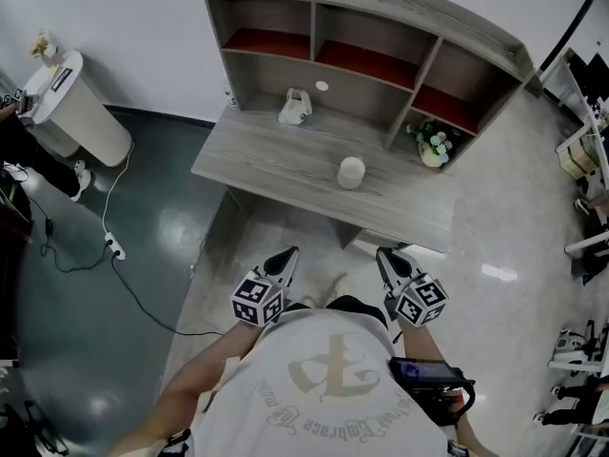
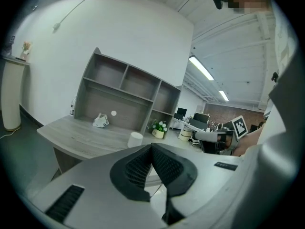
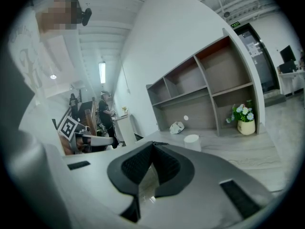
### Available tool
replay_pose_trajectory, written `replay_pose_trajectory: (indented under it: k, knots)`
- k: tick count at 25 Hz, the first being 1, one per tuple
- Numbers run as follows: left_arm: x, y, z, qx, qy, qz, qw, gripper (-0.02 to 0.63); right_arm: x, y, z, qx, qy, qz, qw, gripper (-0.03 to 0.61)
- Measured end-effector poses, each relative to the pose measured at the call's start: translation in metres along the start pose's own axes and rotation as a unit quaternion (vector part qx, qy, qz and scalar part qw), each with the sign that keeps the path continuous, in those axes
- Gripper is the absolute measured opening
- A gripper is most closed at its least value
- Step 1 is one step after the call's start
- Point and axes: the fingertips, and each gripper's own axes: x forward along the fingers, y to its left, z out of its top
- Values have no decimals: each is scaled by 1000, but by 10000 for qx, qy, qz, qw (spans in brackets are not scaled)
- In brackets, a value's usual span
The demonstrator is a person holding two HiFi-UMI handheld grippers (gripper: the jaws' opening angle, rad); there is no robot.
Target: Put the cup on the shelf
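Observation:
A white cup (image 1: 351, 172) stands upright on the grey wooden desk (image 1: 266, 165), in front of the shelf unit (image 1: 430, 63) with its red-floored upper compartments. Both grippers hang short of the desk's front edge, well back from the cup. My left gripper (image 1: 288, 254) is shut with nothing in it, and so is my right gripper (image 1: 382, 253). In the left gripper view the cup (image 2: 135, 139) shows just above the closed left gripper (image 2: 151, 146). In the right gripper view the cup (image 3: 191, 141) stands beyond the closed right gripper (image 3: 152, 143).
A small white object (image 1: 295, 109) lies on the desk under the shelf's left compartment. A flower pot (image 1: 433, 147) sits in the right lower bay. A white bin (image 1: 68, 109) and a floor cable with power strip (image 1: 114, 248) are at left. Office furniture (image 1: 585, 155) stands at right.

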Motion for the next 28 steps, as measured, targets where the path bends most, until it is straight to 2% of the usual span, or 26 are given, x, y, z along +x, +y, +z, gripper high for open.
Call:
replay_pose_trajectory:
  k: [6,14,20,28]
  knots:
    - [2,16,3,-75,-67,165,9998,2,19,-4,1,-24,74,111,9999,5]
    - [22,39,3,-254,2,423,9988,2,53,-31,1,76,201,262,9994,5]
    - [61,51,18,-323,33,485,9983,2,85,-61,12,42,349,440,9984,5]
    - [118,66,31,-336,209,476,9981,2,117,-112,19,166,463,438,9978,5]
